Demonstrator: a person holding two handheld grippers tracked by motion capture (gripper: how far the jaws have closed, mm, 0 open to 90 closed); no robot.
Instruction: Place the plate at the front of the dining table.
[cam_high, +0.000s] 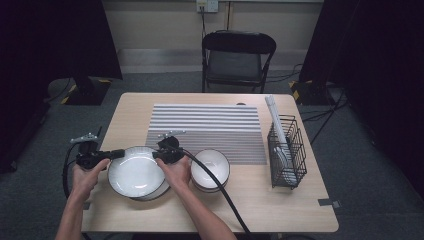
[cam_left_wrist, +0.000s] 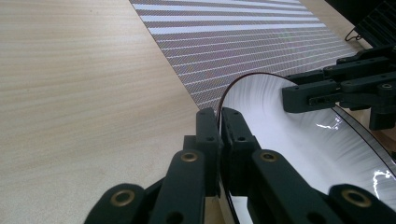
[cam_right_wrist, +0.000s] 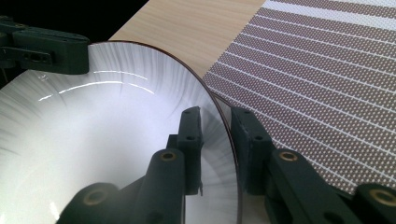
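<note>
High view first: my forearms come in over the near edge of the pale wooden table (cam_high: 150, 212), and both my grippers hold one white plate (cam_high: 136, 172) by opposite sides of its rim. My left gripper (cam_high: 120, 153) is clamped tight on the plate's left edge; in the left gripper view its jaws pinch the dark rim with no gap. My right gripper (cam_high: 156, 155) bites the right edge; in the right gripper view the rim (cam_right_wrist: 229, 135) runs between the two jaws, one over the white face and one behind it, though a sliver of space shows beside the outer jaw. The plate sits over another dish just beneath it, near the table's front left. Just right of my right hand (cam_high: 176, 171) stands a stack of white bowls (cam_high: 210, 169), close enough to crowd that side. Beyond lies a striped mat (cam_high: 207, 131), and at the right a black wire rack (cam_high: 287, 150) with white pieces upright in it. Past the table stands a folding chair (cam_high: 238, 60) on grey carpet, with dark curtains at both sides.
</note>
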